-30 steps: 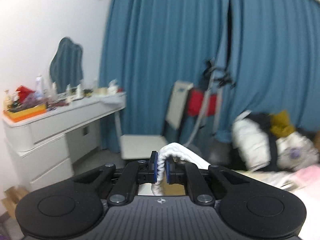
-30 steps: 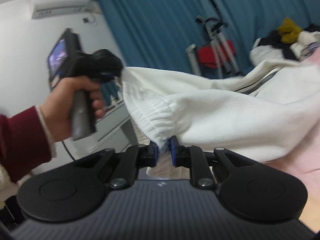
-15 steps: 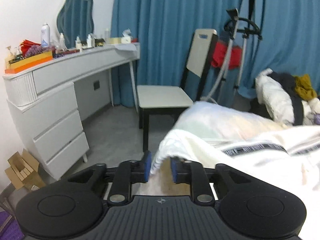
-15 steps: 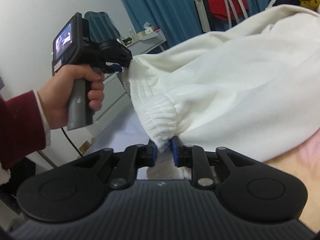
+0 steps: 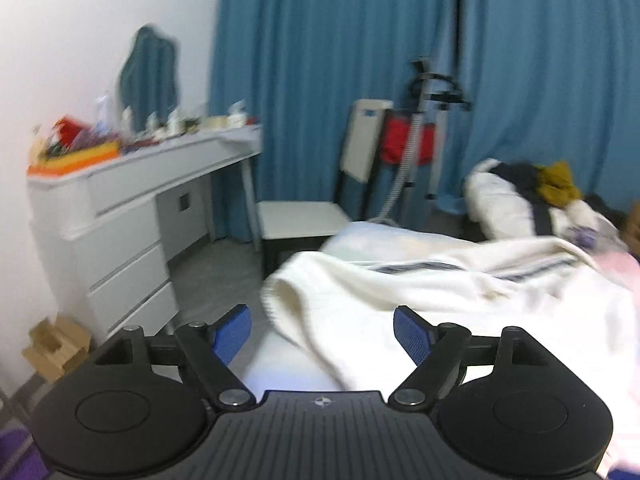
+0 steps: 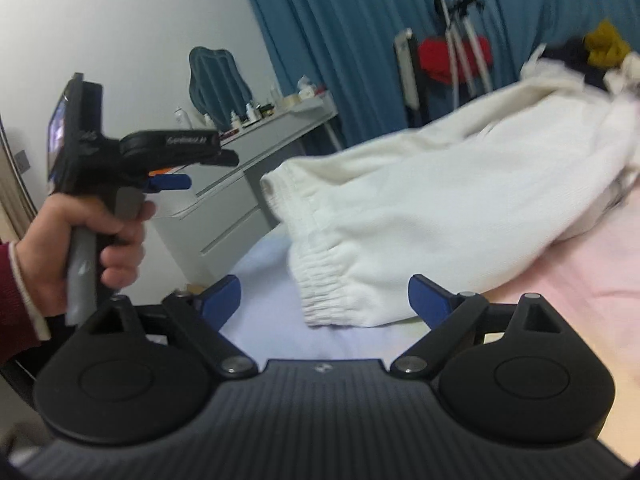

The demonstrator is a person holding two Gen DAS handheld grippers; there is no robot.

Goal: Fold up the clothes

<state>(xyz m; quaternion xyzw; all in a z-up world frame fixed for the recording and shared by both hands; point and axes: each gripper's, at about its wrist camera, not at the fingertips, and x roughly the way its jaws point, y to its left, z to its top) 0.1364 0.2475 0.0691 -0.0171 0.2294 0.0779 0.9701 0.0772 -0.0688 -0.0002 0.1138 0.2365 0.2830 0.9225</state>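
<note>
Since a second ago both grippers, left gripper and right gripper, have let go and gape wide over the white garment on the bed; you flatten its cuff before regripping.

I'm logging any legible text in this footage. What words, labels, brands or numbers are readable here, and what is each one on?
Embossed lettering on the side of the left gripper body, seen from the right wrist view: too blurred to read.
Small round logo on the right gripper housing: a symbol, no letters legible.
Small screen on the back of the left gripper: image only, unreadable.
White sweatpants: no readable text.
</note>
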